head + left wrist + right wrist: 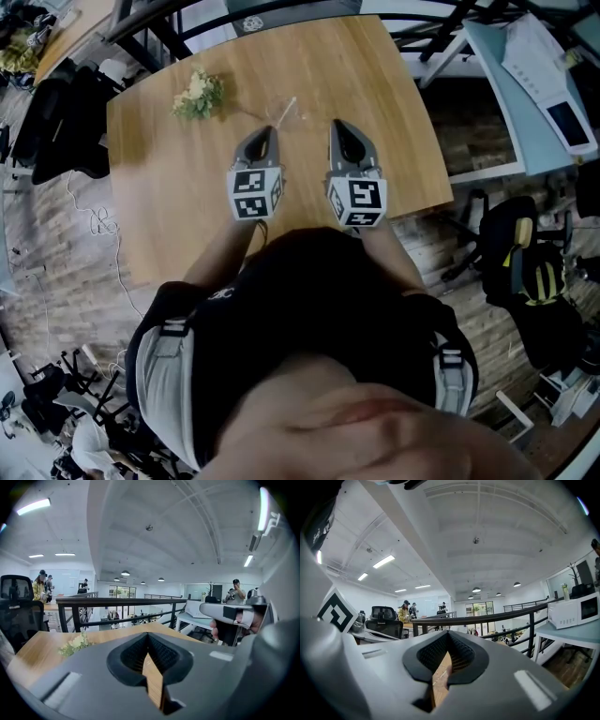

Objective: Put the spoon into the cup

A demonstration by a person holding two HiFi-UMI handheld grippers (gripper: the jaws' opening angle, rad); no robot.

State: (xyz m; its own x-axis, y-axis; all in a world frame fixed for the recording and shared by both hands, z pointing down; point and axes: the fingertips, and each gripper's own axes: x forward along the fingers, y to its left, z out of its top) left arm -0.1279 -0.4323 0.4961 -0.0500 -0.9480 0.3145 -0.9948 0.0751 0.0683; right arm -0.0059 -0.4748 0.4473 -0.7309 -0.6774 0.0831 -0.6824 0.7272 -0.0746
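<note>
On the wooden table (169, 197), a faint clear cup (281, 118) stands just beyond my two grippers, with a thin pale spoon (289, 105) slanting at it. I cannot tell whether the spoon rests inside the cup. My left gripper (270, 131) is shut and empty, its tip just left of the cup. In its own view the left gripper (148, 634) has its jaws meeting over bare wood. My right gripper (336, 125) sits to the right of the cup. The right gripper (449, 633) is shut too, with nothing in it.
A small bunch of pale flowers (197, 94) lies at the table's far left, also in the left gripper view as flowers (75, 644). A black railing (122, 603) runs behind the table. Office chairs (520, 253) and a white desk (534, 84) stand to the right.
</note>
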